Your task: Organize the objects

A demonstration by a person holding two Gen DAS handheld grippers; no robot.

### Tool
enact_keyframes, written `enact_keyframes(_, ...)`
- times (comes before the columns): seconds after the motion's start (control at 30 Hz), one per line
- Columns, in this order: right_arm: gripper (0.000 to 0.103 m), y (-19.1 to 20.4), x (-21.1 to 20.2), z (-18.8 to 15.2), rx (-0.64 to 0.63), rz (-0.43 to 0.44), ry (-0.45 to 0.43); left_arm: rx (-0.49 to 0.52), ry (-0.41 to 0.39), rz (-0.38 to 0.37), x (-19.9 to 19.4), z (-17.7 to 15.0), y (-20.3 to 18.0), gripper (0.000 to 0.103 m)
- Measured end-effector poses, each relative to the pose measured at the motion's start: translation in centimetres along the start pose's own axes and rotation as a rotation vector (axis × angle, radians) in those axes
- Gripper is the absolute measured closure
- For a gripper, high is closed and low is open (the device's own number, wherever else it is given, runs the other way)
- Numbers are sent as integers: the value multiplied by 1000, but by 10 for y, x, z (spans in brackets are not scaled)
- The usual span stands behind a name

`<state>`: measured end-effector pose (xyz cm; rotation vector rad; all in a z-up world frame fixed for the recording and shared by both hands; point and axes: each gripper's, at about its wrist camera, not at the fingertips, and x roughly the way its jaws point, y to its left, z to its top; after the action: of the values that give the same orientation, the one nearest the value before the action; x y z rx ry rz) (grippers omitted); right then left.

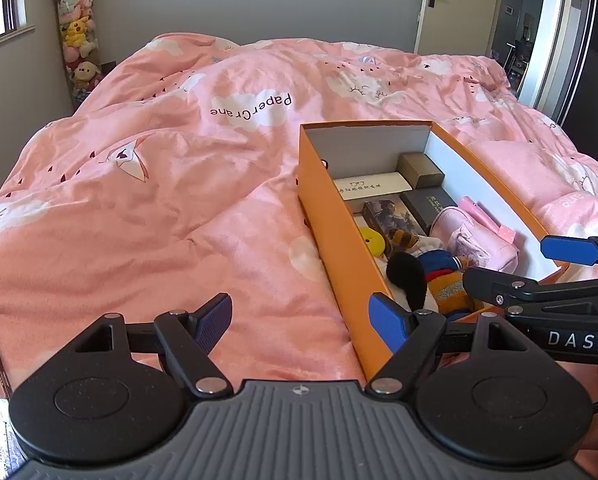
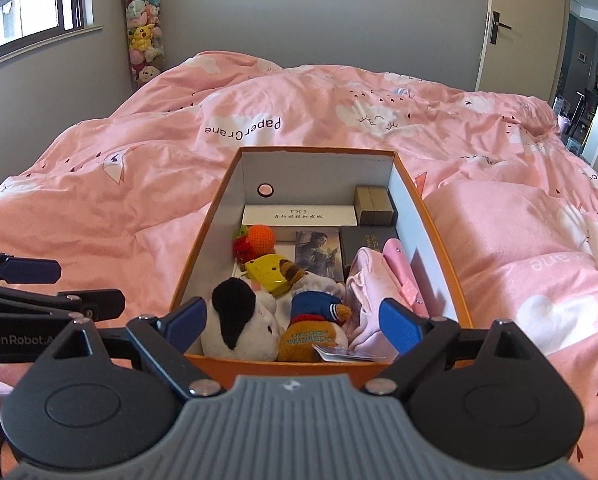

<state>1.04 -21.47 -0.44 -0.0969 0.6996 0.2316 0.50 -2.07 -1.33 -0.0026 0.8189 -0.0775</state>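
An orange box [image 2: 431,240] with white inner walls sits open on a bed covered by a pink quilt [image 2: 139,200] printed with clouds and the words "PaperCrane". The box holds the sorted things: at its near end a white plush with a black ear [image 2: 239,320] lies just beside a plush in a blue top [image 2: 315,312], with a pink pouch [image 2: 369,296] to their right against the right wall. Further in are a yellow toy [image 2: 269,274], an orange crocheted ball [image 2: 261,238], a picture card [image 2: 319,252] and a dark box [image 2: 369,240]; a white glasses case [image 2: 299,214] and a small brown box [image 2: 375,204] lie along the far wall. The right hand-held gripper [image 2: 295,320] hovers over the near end of the box, its blue-padded fingers [image 2: 399,324] spread wide and holding nothing. The left hand-held gripper [image 1: 303,318] is left of the box over the quilt, also spread and empty, its right finger close to the box's left wall. A tall column of stuffed toys [image 2: 143,32] stands in the far left corner near a window [image 2: 27,4].
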Motion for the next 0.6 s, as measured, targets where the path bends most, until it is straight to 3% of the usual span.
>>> enact_keyframes(0.6,10,-2,-3,0,8,5,-1,0,-6,15,-5,-1,-1,12)
